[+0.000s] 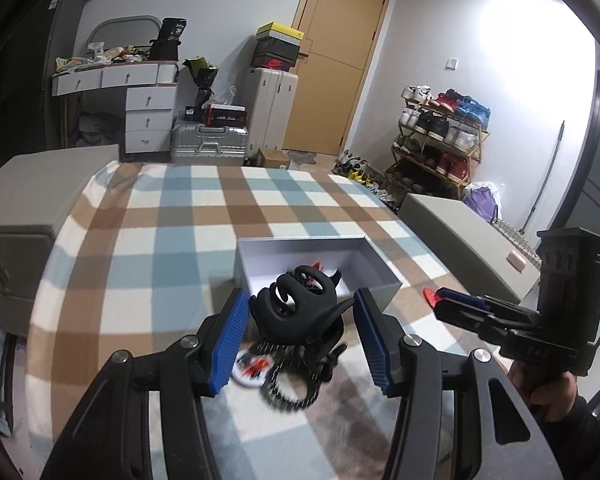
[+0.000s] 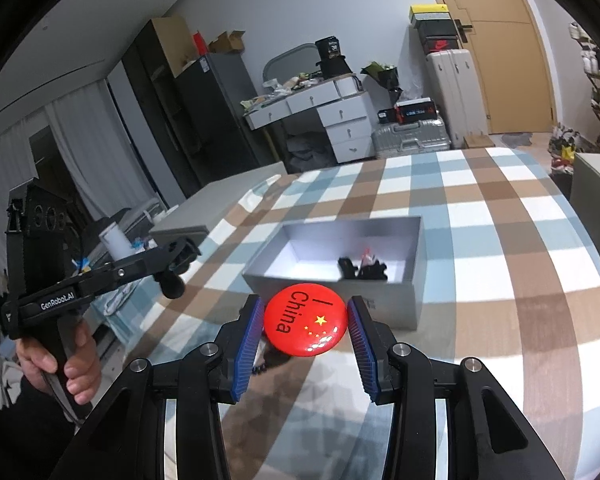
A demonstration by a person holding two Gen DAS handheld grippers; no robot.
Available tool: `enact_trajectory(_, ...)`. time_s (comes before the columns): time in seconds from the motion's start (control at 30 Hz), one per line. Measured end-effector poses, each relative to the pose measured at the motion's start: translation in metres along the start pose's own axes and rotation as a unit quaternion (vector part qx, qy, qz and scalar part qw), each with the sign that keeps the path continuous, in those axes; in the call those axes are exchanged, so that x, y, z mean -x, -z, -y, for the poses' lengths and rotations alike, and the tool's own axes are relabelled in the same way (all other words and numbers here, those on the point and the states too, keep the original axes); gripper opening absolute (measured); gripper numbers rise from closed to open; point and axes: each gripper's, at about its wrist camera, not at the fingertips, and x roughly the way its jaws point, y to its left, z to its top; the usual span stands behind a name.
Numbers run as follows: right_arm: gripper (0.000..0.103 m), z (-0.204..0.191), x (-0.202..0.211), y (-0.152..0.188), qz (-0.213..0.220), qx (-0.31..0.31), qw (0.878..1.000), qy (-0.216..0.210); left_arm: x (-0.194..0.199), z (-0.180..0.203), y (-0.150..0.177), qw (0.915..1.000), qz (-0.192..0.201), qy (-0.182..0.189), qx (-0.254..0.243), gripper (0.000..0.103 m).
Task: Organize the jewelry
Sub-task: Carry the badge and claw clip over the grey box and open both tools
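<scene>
My left gripper [image 1: 298, 312] is shut on a black hair claw clip [image 1: 300, 308] and holds it above the checked cloth, just in front of the open grey box [image 1: 380, 292]. Under it lie a round white badge [image 1: 252, 372] and a black beaded band [image 1: 288, 396]. My right gripper [image 2: 305, 322] is shut on a round red badge [image 2: 305, 320] marked "I China", held near the box's front wall [image 2: 332, 300]. The box holds dark and red small items [image 2: 362, 266]. In the left wrist view the right gripper [image 1: 434, 298] shows at the right with the badge edge-on.
A checked blue, brown and white cloth [image 1: 180, 232] covers the table. Grey cabinets stand at the left [image 1: 16, 216] and right [image 1: 460, 240]. Behind are a white dresser [image 1: 140, 100], suitcases [image 1: 276, 108], a shoe rack [image 1: 440, 140] and a wooden door [image 1: 336, 52].
</scene>
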Motion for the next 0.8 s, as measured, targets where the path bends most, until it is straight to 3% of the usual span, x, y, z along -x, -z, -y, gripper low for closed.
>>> enact_trajectory(0.07, 0.042, 0.003, -0.004, -0.008, 0.004, -0.002, 1.0, -0.005, -0.007, 0.005, -0.005, 0.9998, 0.008, -0.014, -0.007, 0.049)
enact_trajectory(0.4, 0.042, 0.016, -0.031, -0.045, 0.015, 0.004, 1.0, -0.012, -0.048, 0.023, -0.02, 0.9987, -0.004, -0.013, -0.05, 0.049)
enact_trajectory(0.8, 0.042, 0.036, -0.073, -0.06, -0.011, -0.012, 1.0, -0.02, -0.085, 0.02, -0.028, 0.9986, -0.042, 0.014, -0.029, 0.049)
